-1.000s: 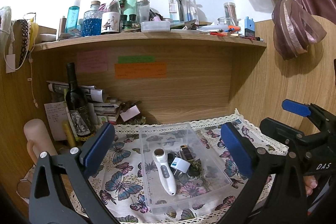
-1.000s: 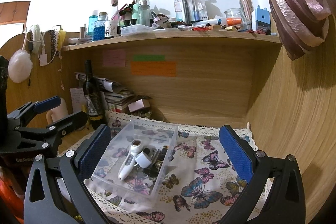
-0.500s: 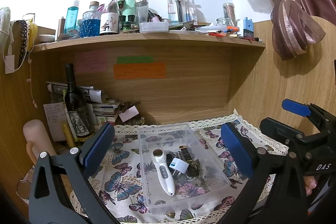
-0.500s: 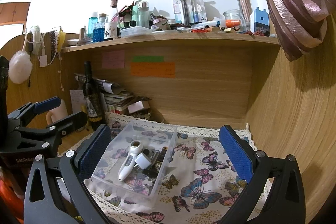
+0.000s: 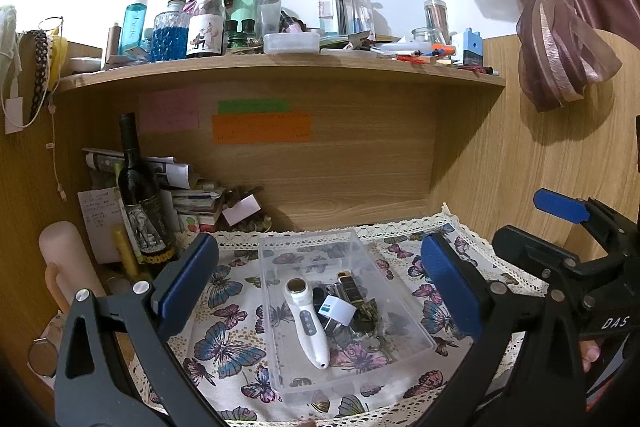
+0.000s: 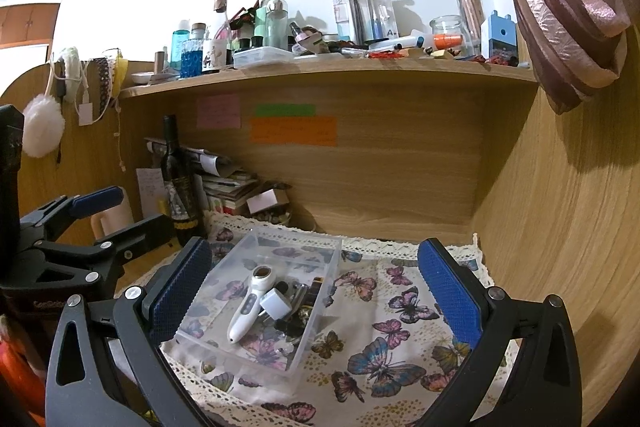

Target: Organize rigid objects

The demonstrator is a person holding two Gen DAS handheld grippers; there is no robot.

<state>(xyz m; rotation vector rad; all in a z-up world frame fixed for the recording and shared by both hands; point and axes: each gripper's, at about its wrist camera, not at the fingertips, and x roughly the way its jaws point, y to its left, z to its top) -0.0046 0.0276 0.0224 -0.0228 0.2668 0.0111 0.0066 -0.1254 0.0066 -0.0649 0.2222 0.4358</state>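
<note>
Both the left tongs (image 5: 320, 279) and right tongs (image 6: 314, 285) hang wide open and empty above the clear bin (image 5: 416, 323) on the butterfly-cloth desk (image 6: 400, 311), apparently poised to pick the white handheld device (image 5: 306, 323) inside, cluttered shelf (image 5: 280, 69) beyond.
</note>
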